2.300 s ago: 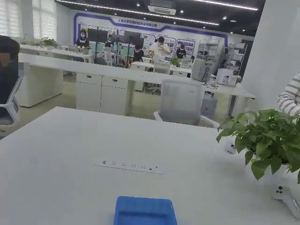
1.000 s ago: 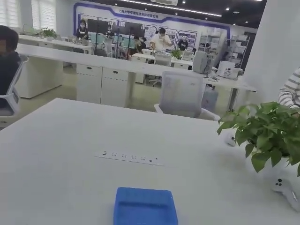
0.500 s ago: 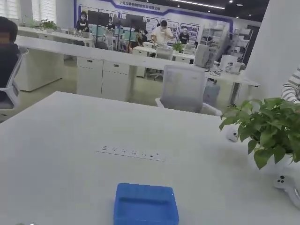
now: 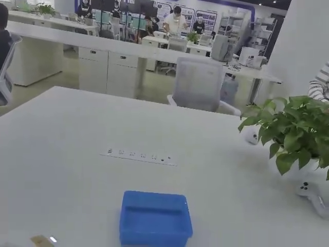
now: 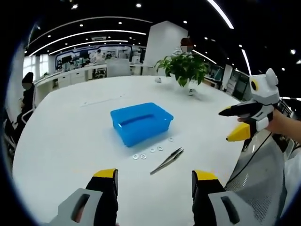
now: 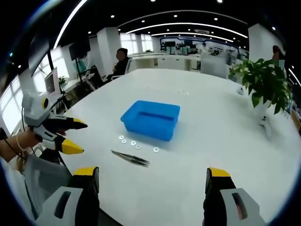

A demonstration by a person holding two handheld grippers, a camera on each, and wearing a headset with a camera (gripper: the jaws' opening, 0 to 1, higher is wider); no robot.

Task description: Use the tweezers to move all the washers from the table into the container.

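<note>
The jaws of the left gripper [image 5: 155, 175] and the right gripper [image 6: 151, 172] are held spread and empty above the desk [image 5: 66, 141], the tweezers [image 5: 167, 161] being seen just ahead of them, with the washers [image 5: 151, 150] beyond, beside the blue container [image 5: 141, 123].

Blue container [image 4: 154, 232], perhaps silvery washers [image 6: 133, 142]

table [image 5: 61, 141] front: open | obstacle: blue container [image 5: 141, 123] just behind washers [image 5: 152, 150] | plant [image 5: 183, 68] well apart
</note>
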